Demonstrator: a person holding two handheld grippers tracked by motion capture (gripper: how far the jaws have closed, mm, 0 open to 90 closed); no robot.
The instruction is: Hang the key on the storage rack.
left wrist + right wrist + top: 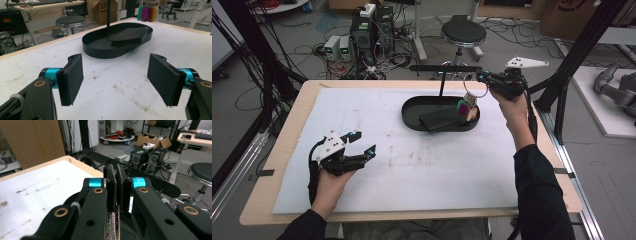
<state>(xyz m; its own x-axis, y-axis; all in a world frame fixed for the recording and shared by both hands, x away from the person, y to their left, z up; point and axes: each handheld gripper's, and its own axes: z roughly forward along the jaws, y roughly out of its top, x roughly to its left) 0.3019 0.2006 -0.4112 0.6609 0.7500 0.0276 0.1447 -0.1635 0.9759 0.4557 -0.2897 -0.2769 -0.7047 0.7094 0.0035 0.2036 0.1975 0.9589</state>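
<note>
Nearest the person, the left tongs (362,143) hover low over the white-covered tabletop (412,165), jaws spread wide with nothing between them; the left gripper view shows both flat black pads (75,75) facing each other across bare, scuffed cover. Farther off, toward the middle back of the tabletop, sits a black oval tray (412,112) with a thin upright post and a crossbar (444,68) above it, and a dark folded item (439,119) lying inside. At the far right the right tongs (482,76) are raised level with that crossbar and clenched on a thin metal key ring (475,89), from which a small bunch of keychain tags (467,107) hangs down over the tray's right end; the right gripper view shows the jaws pressed together with a sliver of patterned metal (111,225) between them, though what exactly that sliver is remains hard to read. The bunch should be light, but the ring is hard, smooth and narrow, so it may well slip or pivot in the pads, and the tags will swing freely below. The ring itself is the sensible place to pinch, squarely across the wire, leaving its open loop free, probably for hooking over the crossbar.
</note>
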